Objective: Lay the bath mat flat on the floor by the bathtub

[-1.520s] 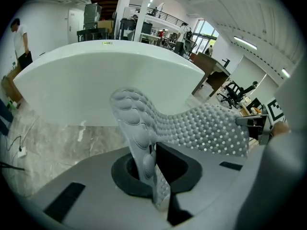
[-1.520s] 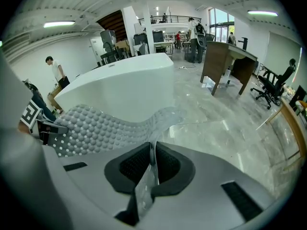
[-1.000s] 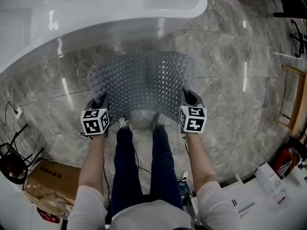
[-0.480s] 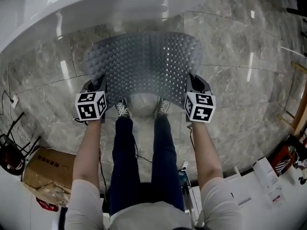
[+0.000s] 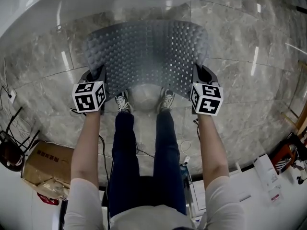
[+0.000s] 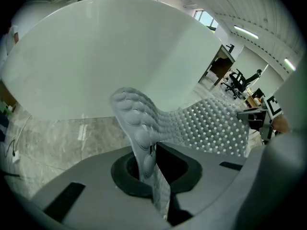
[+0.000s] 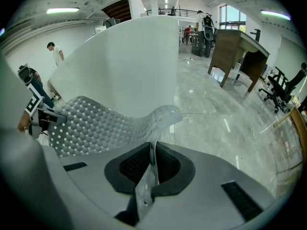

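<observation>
the bath mat (image 5: 148, 56) is spread between the two tongs. the left gripper (image 5: 99, 76) is clamped on the mat's left edge and the right gripper (image 5: 201, 76) on its right edge, and the mat reaches forward of both. the bathtub (image 5: 72, 4) stands ahead of both grippers, just beyond the mat's far edge. the floor (image 5: 254, 95) lies beneath the mat and grippers. the person's shoes (image 5: 123, 102) stand on the floor between the grippers, a little behind their jaws, at the mat's near edge. a cardboard box (image 5: 45, 169) sits on the floor well behind the left gripper and to its left.
</observation>
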The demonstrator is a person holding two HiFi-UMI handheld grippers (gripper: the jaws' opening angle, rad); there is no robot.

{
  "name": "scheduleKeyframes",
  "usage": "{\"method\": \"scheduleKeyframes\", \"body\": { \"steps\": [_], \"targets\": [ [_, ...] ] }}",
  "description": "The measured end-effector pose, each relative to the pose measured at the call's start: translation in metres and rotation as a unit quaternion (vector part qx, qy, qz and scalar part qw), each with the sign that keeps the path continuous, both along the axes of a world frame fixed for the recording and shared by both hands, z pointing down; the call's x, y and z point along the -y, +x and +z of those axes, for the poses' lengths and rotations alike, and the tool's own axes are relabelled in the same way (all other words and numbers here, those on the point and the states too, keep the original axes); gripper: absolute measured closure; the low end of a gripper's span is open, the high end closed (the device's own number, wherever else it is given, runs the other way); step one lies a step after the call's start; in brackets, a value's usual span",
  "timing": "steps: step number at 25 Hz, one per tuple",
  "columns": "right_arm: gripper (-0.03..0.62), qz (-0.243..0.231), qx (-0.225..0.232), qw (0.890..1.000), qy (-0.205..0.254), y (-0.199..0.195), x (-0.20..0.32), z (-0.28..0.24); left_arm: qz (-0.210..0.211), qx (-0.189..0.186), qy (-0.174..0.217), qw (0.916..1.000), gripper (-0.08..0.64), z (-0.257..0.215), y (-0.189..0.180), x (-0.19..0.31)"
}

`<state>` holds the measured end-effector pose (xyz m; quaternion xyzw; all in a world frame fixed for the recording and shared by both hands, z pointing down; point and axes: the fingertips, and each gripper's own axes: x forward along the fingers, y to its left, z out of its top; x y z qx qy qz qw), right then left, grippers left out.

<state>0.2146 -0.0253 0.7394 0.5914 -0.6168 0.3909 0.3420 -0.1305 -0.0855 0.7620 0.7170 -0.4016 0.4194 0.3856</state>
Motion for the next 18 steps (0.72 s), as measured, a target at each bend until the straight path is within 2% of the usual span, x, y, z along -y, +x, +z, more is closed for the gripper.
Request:
{"method": "scheduleKeyframes", "body": {
  "steps": [5, 18],
  "targets": [
    [0.549, -0.006, -0.002, 1.0, -0.006, 0.0, 0.0, 0.019, 0.024, 0.011, -0.004, 0.9996, 0.514, 0.019, 0.0, -0.002],
    [0.549, -0.01, -0.008, 1.0, -0.026, 0.001, -0.009, 0.068, 0.013, 0.015, -0.018, 0.9996, 0.514, 0.066, -0.007, -0.007]
  ]
}}
